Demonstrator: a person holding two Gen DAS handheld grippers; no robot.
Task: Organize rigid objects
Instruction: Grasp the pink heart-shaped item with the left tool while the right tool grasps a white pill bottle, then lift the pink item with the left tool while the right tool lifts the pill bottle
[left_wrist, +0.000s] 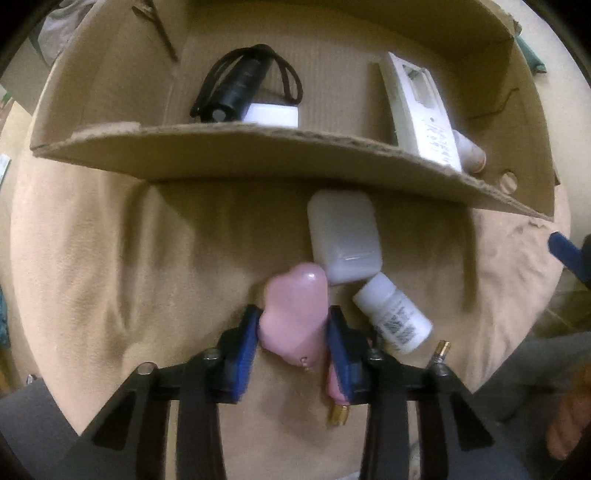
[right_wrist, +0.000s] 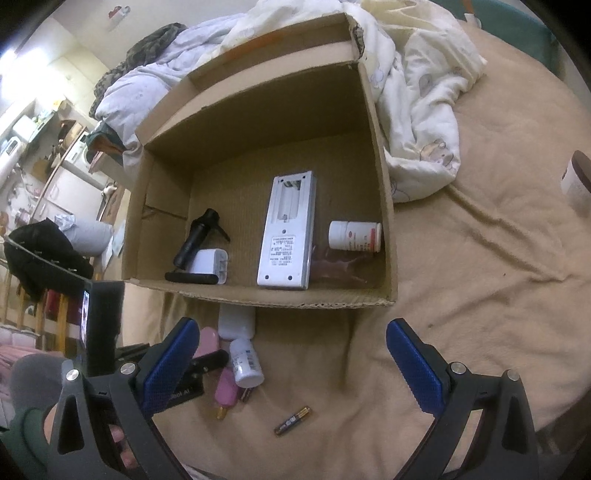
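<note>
Pointing steeply down, left tool (left_wrist: 291, 328) clamped on pink case (left_wrist: 295, 314) — right tool (right_wrist: 291, 365) apart.

We see a tan blanket (right_wrist: 461, 295) spread over the bed, creased in long folds. A crumpled white quilt (right_wrist: 417, 110) with a faint cartoon print lies heaped against the far right side of it, and a pale lavender duvet (right_wrist: 147, 81) is bunched further back with a dark mottled cloth (right_wrist: 155, 40) on top. Off to the left we make out a cluttered room: a black garment (right_wrist: 40, 243) draped over furniture, white cabinets (right_wrist: 74, 184) and shelves too small to read. A teal cushion (right_wrist: 517, 26) shows at the top right edge
</note>
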